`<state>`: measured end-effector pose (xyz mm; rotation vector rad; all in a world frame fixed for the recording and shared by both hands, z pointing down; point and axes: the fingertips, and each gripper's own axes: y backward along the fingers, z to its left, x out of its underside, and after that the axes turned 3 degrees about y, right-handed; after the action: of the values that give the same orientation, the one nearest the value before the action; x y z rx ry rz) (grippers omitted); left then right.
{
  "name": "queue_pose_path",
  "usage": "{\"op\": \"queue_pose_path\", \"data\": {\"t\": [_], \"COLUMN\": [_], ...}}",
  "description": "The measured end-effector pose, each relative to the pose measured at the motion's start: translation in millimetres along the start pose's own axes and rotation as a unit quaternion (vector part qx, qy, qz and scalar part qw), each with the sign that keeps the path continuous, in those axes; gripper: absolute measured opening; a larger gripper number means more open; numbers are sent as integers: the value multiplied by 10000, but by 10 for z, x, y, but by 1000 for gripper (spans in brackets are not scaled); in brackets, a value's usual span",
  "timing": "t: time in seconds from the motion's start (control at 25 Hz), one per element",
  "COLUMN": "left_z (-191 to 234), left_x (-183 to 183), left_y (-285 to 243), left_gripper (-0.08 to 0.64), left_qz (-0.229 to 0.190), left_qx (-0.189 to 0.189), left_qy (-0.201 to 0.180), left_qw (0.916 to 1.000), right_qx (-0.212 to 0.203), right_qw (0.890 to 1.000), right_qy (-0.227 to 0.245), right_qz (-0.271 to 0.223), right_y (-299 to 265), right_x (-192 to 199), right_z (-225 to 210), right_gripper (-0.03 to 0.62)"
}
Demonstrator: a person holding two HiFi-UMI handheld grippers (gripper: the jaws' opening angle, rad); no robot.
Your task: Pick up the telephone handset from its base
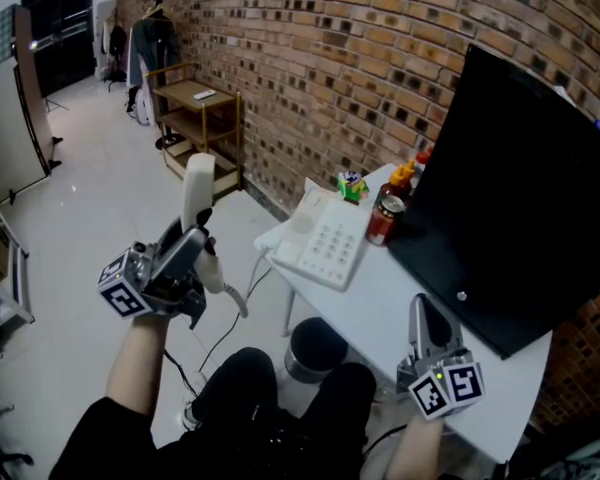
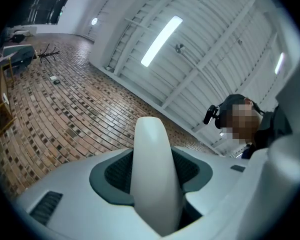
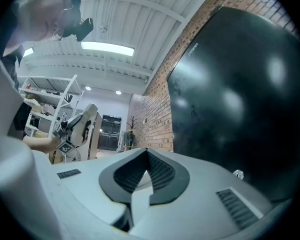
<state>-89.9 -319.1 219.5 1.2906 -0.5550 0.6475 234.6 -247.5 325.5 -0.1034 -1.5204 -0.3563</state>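
Observation:
My left gripper (image 1: 193, 232) is shut on the white telephone handset (image 1: 198, 181) and holds it upright in the air, left of the table and well away from the phone. In the left gripper view the handset (image 2: 155, 174) stands between the two pads (image 2: 117, 171), tilted up toward the ceiling. The white phone base (image 1: 325, 240) with its keypad lies at the table's left edge, its cradle bare. A cord (image 1: 242, 303) hangs from the handset toward the base. My right gripper (image 1: 424, 306) rests shut and empty near the table's front edge, its pads (image 3: 165, 171) meeting.
A large black monitor (image 1: 520, 188) fills the right of the white table (image 1: 380, 313). A soda can (image 1: 385, 218), sauce bottles (image 1: 405, 178) and a green packet (image 1: 352, 185) stand behind the phone. A round bin (image 1: 315, 348) sits under the table; a wooden shelf (image 1: 200, 118) stands by the brick wall.

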Motion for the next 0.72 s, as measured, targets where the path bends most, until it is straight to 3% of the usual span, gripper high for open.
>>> {"op": "queue_pose_path", "data": {"t": [0.36, 0.52, 0.72], "left_z": [-31, -40, -52], "left_x": [-54, 22, 107], "left_y": [12, 13, -6], "left_gripper": [224, 224, 224], "left_qz": [-145, -84, 100], "left_qx": [162, 270, 263], "left_qy": [163, 368, 303], "left_qw": [9996, 9989, 9991], "right_qx": [-74, -33, 33], "right_qw": [9999, 9996, 9988], "right_qy": [6, 110, 146], "right_qz": [77, 246, 458], "right_y": [-25, -55, -57], "right_x": [35, 108, 199], "right_z": [3, -1, -13], "right_gripper": [5, 5, 5]}}
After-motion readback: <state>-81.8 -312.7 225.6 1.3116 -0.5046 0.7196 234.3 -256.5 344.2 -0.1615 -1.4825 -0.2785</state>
